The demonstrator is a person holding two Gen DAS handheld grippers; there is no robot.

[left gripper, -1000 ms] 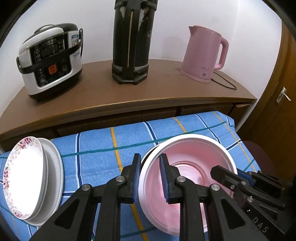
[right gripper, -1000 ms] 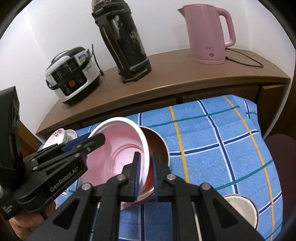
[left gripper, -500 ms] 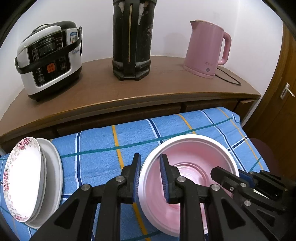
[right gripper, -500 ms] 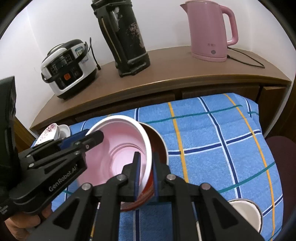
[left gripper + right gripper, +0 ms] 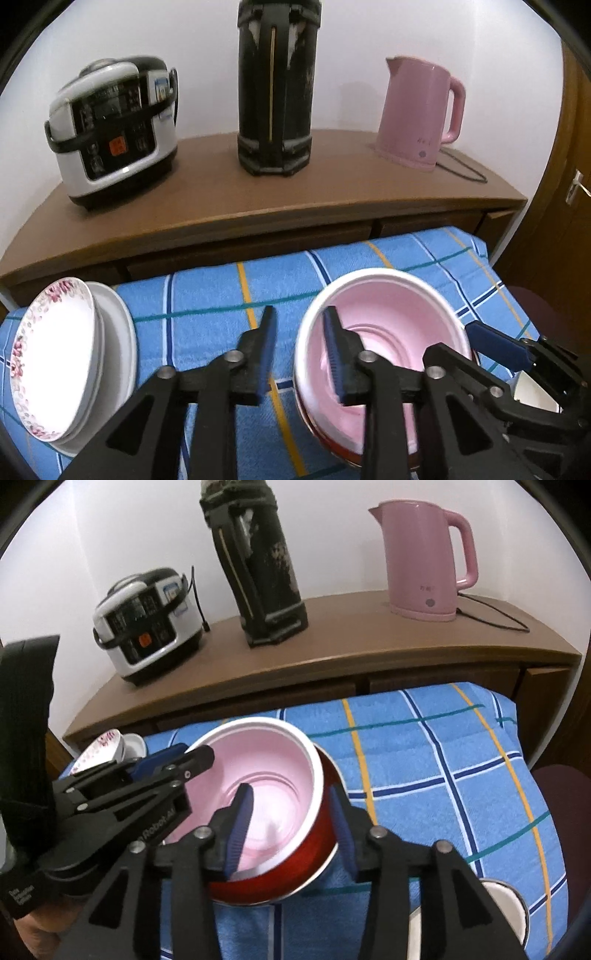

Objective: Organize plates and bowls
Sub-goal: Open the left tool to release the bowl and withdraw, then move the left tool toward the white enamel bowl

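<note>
We are at the release step: the pink plastic bowl with a white rim [image 5: 258, 775] now sits nested inside the red bowl [image 5: 314, 849], both on the blue plaid cloth [image 5: 424, 757] spread over the counter, toward its middle. Our left claw [image 5: 299, 350] is opening, one finger outside the pink bowl's rim and the other inside it, the pads no longer pressing on the wall. Our right claw [image 5: 291, 827] is opening too, straddling the opposite side of the nested pair, one pad inside the pink bowl and one beside the red wall, clear of both. Near the counter's left edge lies the flower-rimmed white plate [image 5: 51, 354] on a plain white plate [image 5: 118, 332]; a small white bowl [image 5: 502, 904] waits by the near right corner. We judge the bowl stacking partly done. Next we should lift both claws straight up off the rims without dragging the stack, then go for the small white bowl.
</note>
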